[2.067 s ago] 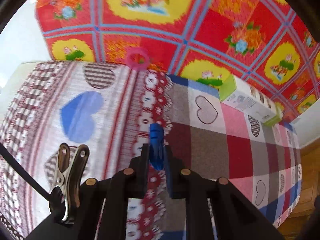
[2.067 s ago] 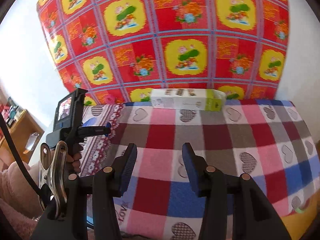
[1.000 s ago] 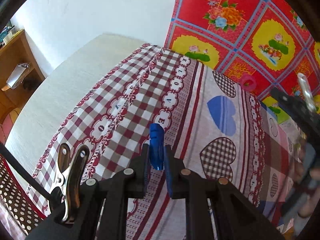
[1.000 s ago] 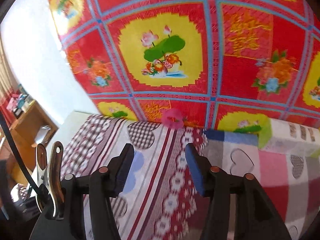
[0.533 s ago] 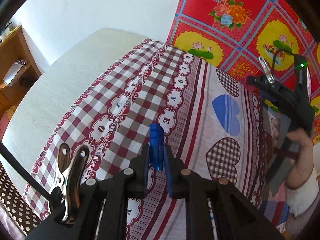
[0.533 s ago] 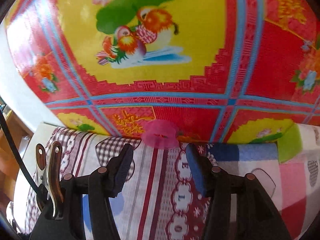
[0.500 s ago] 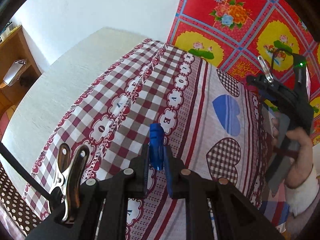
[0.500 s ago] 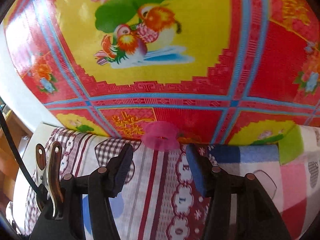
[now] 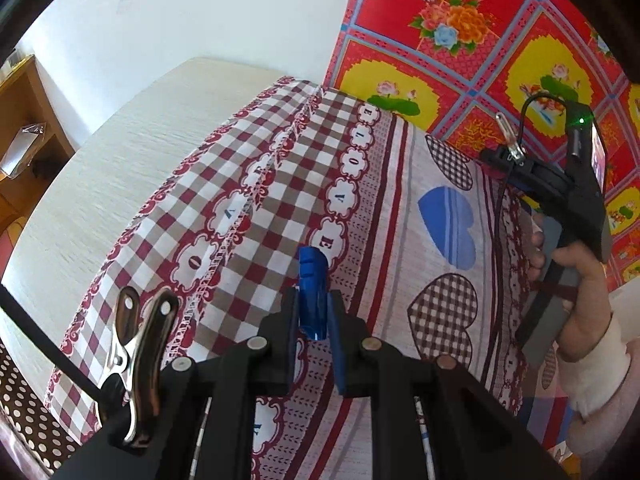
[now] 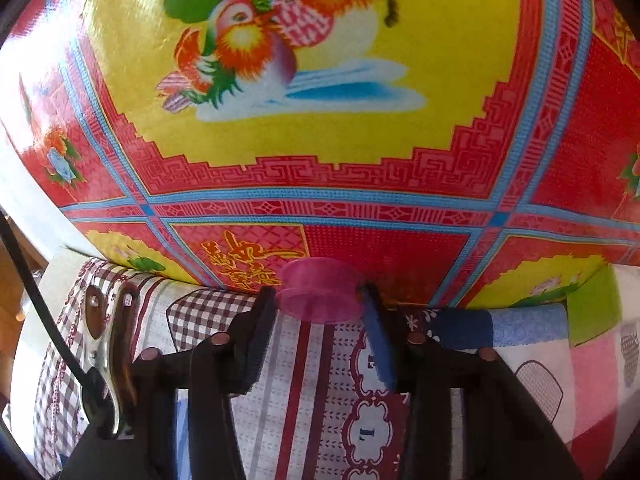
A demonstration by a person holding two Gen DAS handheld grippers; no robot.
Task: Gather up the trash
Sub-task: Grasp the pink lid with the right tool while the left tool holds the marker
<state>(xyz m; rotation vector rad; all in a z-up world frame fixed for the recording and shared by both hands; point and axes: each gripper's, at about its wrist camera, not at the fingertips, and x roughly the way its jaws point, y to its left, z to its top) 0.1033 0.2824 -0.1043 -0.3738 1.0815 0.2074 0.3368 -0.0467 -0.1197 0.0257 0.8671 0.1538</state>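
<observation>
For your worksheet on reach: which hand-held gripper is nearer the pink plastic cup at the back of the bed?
Right. The right hand-held gripper brackets the pink plastic cup, its jaws just closing onto its sides. The left hand-held gripper is well off, shut on a blue clip.
</observation>
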